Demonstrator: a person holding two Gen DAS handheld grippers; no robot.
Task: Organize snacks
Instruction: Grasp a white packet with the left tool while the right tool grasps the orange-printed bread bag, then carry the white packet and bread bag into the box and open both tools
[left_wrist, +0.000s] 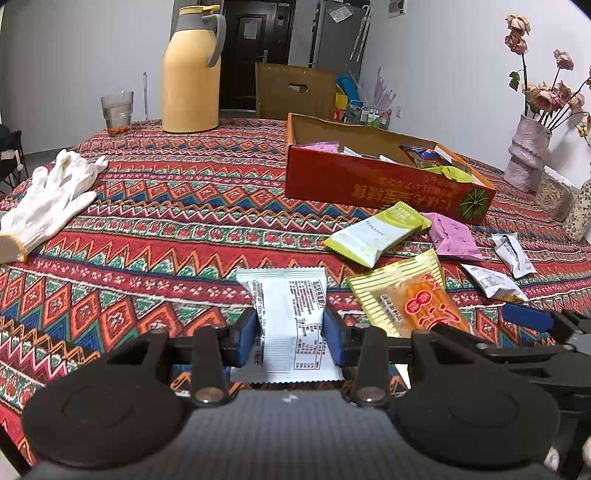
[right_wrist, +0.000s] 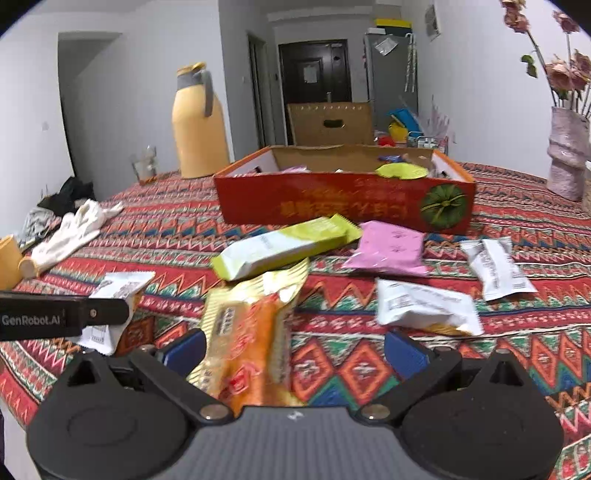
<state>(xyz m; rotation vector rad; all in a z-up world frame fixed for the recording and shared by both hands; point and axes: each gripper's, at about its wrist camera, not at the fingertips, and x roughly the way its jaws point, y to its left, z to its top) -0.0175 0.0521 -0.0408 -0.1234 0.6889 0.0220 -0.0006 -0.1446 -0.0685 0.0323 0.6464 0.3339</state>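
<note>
Two claws in view over a desk (left_wrist: 155, 206) covered in a patterned red cloth. Left claw (left_wrist: 291, 332): blue pads pressed onto both sides of a white snack packet (left_wrist: 291, 314), printed side up; packet pinched between them. Right claw (right_wrist: 293, 350): jaws spread wide; an orange-and-yellow snack packet (right_wrist: 247, 332) lies between them, against the left-hand pad (right_wrist: 184, 350) and clear of the right-hand one, so no grip. In the left wrist view the same orange packet (left_wrist: 406, 299) lies just right of the white one. Red cardboard box (right_wrist: 343, 206) stands open farther back on the desk, already with several packets inside, among them a green one (right_wrist: 402, 170). Loose packets on the cloth in front of the box: one green-and-white packet (right_wrist: 284, 245), one pink packet (right_wrist: 388, 245) just beside it, two small white packets (right_wrist: 424, 306) (right_wrist: 496, 267) to the right. White cotton gloves (left_wrist: 48, 199) lie at the left side of the desk. Yellow thermos jug (left_wrist: 192, 74) and a drinking glass (left_wrist: 117, 112) stand at the far edge. Vase with dried pink flowers (left_wrist: 528, 151) at far right. Brown carton (left_wrist: 295, 90) and a dark door (left_wrist: 255, 48) sit behind the desk.
</note>
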